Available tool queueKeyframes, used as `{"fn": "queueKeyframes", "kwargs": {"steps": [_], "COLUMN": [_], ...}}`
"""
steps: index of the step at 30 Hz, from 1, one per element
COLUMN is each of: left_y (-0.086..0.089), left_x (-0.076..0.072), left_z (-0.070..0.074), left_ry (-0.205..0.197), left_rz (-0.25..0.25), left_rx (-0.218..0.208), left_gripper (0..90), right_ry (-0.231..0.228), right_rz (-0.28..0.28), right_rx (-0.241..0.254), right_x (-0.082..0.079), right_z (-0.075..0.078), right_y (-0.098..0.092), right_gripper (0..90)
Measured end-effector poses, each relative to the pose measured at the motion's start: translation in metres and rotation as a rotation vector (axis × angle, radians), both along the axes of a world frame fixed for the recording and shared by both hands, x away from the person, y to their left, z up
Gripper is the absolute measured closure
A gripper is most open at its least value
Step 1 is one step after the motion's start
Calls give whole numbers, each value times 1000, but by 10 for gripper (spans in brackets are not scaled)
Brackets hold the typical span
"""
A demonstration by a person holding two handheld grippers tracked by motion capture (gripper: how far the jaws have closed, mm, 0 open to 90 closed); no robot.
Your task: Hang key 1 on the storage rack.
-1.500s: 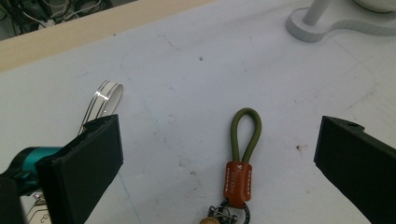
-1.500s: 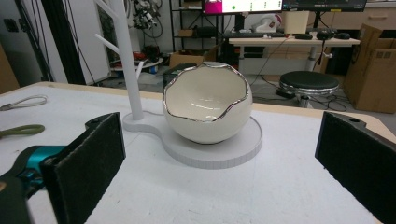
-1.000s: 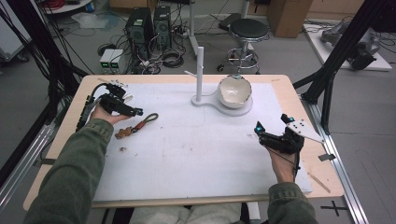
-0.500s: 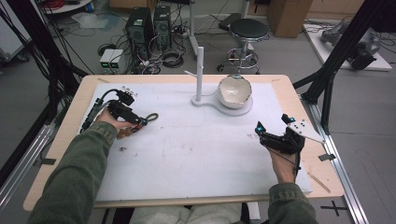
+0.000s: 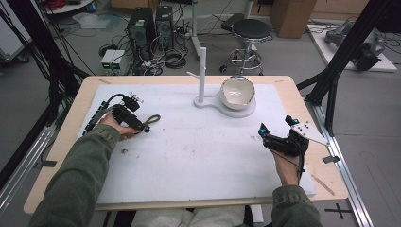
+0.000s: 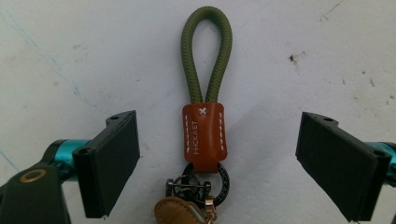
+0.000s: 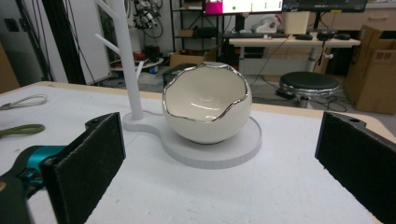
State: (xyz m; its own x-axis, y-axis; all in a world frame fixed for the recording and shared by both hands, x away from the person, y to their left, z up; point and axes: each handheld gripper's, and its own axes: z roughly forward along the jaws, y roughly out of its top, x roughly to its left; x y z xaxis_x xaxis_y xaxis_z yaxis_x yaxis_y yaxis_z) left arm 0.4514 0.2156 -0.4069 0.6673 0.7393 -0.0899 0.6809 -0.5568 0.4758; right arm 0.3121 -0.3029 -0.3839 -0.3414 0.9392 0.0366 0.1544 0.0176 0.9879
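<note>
Between the closing left gripper's (image 6: 205,163) wide jaws lies the keychain (image 6: 204,135), nothing blocking; right gripper (image 7: 224,172) gapes.

green-looped keychain (image 6: 204,126) flat on mat

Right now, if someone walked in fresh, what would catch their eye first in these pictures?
Probably the egg-shaped white bowl with a jagged silver rim, sitting on a white stand at the far middle of the table beside a thin white post. Next, the keychain with an olive cord loop and a brown leather tab, lying flat on the white mat between the open jaws of the left claw, which have just been closing, pads not touching it.
</note>
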Motion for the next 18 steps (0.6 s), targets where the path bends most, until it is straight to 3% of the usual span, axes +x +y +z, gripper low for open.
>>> {"fn": "queueKeyframes", "kwargs": {"steps": [4,10,15,18], "left_y": [-2,-3,-3,-5], "left_x": [-1,-2,-2,-2], "left_z": [-2,-3,-5,-10], "left_ry": [6,7,8,7], "left_rz": [-3,-14,-23,-29], "left_rx": [19,60,80,117], "left_gripper": [185,458,534,644], "right_ry": [-8,-6,-6,-3], "right_rz": [-7,-9,-12,-14], "right_rx": [0,-9,-3,-7], "right_x": [0,-1,-1,0], "right_z": [0,0,0,0], "right_y": [-2,0,-1,-2], "right_gripper": [5,5,5,5]}}
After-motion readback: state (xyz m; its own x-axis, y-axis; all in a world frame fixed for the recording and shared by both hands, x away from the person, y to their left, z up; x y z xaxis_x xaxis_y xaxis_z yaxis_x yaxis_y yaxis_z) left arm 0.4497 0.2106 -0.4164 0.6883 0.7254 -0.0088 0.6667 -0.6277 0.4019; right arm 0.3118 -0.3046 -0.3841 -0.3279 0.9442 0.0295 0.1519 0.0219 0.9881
